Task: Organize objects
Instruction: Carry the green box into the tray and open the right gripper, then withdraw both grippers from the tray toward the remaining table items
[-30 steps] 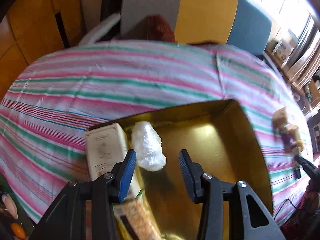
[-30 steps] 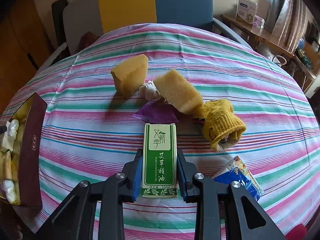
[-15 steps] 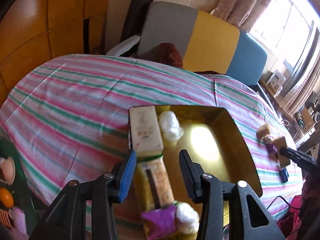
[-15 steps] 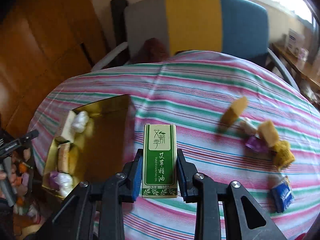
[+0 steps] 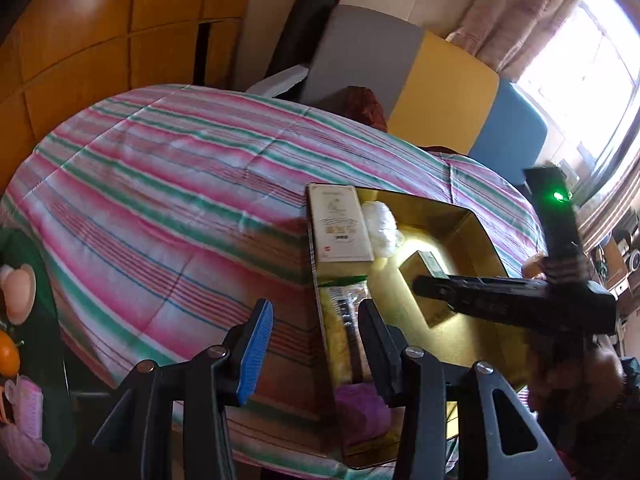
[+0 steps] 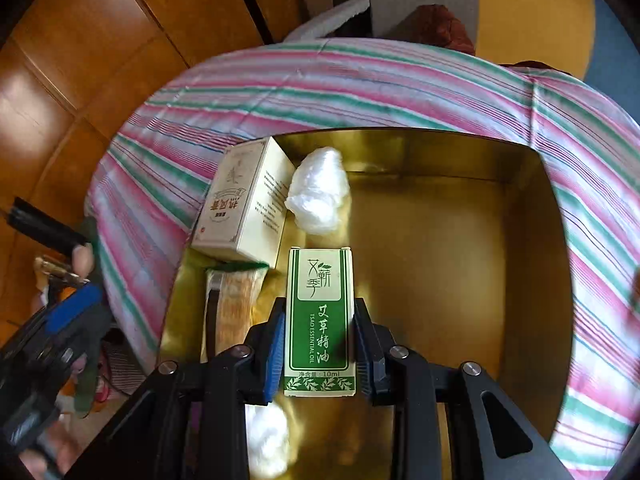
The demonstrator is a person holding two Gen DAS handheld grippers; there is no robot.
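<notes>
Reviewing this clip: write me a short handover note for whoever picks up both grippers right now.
Right gripper: shut on the green box, held over the gold tray.
Left gripper: open, holding nothing, at the tray's near left edge.
In the tray: cream box, white plastic wad, snack packet.
Done: those items are in.
Left: set the green box down on the bare floor of the tray, then release.

The right gripper is angled steeply down, jaws clamped on something. The left gripper is tilted down too, jaws parted with nothing pinched.
</notes>
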